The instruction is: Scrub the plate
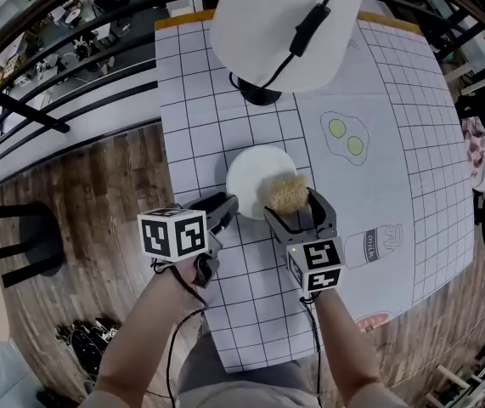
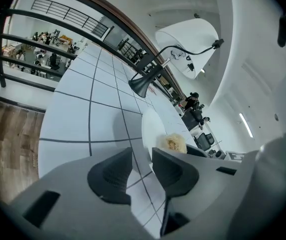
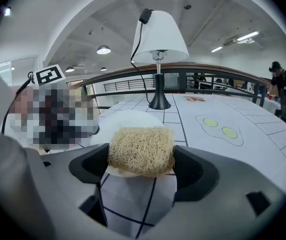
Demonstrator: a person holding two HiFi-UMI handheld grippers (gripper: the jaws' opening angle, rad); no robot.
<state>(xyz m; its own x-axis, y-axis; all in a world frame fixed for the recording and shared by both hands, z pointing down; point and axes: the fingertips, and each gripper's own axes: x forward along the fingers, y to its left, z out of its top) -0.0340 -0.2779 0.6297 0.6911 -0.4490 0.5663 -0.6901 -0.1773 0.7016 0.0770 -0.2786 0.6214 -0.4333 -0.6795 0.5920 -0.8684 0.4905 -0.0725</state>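
A round white plate [image 1: 255, 172] lies on the gridded tablecloth, seen too in the left gripper view [image 2: 151, 126] and the right gripper view [image 3: 125, 119]. My right gripper [image 1: 291, 206] [image 3: 141, 160] is shut on a straw-coloured fibrous scrubber [image 1: 288, 192] [image 3: 141, 151], which rests on the plate's near right part. My left gripper [image 1: 226, 204] [image 2: 141, 158] sits at the plate's near left edge. Its jaws stand close together with a thin gap where the plate's rim runs in. The scrubber [image 2: 173, 143] shows just past the left jaws.
A table lamp with a white shade [image 1: 280, 24] and black base [image 1: 259, 92] stands behind the plate. Printed fried eggs [image 1: 346, 138] and a carton drawing [image 1: 380, 245] mark the cloth at right. The table's left edge [image 1: 167, 168] borders wooden floor [image 1: 81, 211] and a railing.
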